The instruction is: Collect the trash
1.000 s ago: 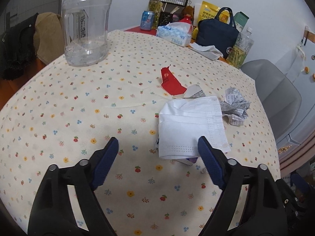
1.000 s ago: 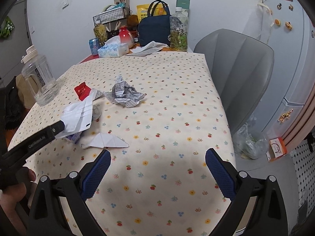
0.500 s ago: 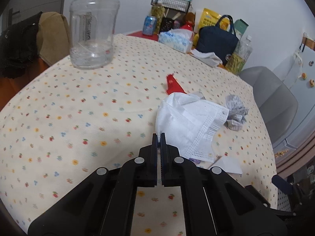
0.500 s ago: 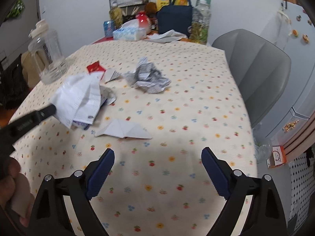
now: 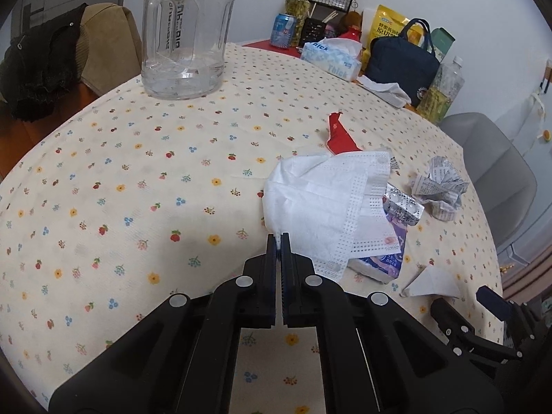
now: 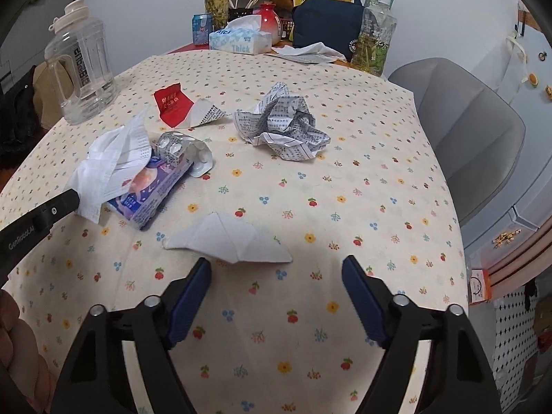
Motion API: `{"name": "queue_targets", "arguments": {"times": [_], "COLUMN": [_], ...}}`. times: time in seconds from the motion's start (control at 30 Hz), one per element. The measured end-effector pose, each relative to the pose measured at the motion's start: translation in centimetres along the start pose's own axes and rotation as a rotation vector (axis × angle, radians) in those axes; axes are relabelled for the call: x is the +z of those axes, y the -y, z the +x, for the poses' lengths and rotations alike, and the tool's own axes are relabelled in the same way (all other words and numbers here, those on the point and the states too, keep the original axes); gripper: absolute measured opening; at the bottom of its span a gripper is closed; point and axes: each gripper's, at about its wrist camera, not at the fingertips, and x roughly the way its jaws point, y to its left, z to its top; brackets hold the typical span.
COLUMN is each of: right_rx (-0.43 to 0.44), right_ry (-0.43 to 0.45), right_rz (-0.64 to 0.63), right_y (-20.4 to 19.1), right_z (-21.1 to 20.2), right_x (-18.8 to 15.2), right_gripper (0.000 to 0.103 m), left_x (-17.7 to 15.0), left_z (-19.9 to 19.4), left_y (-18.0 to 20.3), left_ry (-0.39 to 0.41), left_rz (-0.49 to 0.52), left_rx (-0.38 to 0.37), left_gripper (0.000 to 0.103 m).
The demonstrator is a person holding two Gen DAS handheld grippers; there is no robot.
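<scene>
the left gripper, low in the centre of its view, was pinched on the near corner of the white face mask, which draped over a purple packet. the right gripper was spread and closing, nothing between its pads, with the folded white paper just above it at frame centre.

On the flowered table I count one white face mask, one crumpled newspaper ball, one blister pack, one big clear jug and two green-tea bottles.
</scene>
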Motion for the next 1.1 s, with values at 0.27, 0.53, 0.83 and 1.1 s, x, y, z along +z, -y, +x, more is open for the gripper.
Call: {"name": "queue_targets", "arguments": {"times": [0.27, 0.53, 0.83, 1.1], "right_rx": [0.040, 0.049, 0.094, 0.098], "right_ry": [0.005, 0.030, 0.031, 0.033], "right_rz": [-0.019, -0.002, 0.046, 0.028], "right_y": [-0.4, 0.8, 1.3, -0.7], "right_z": [0.0, -2.6, -3.4, -2.0], "right_x": [0.5, -0.3, -0.2, 1.1], "right_gripper": [0.002, 0.001, 0.050, 0.054], "left_x": [0.1, -0.1, -0.4, -0.1], "left_z": [0.1, -1.9, -2.8, -1.7], "left_y": [0.7, 1.7, 1.2, -0.5], "left_ry": [0.000, 0.035, 0.054, 0.040], "left_rz": [0.014, 0.027, 0.015, -0.008], "left_rx": [-0.004, -0.029, -0.027, -0.005], "left_gripper": [0.003, 0.003, 0.003, 0.003]}}
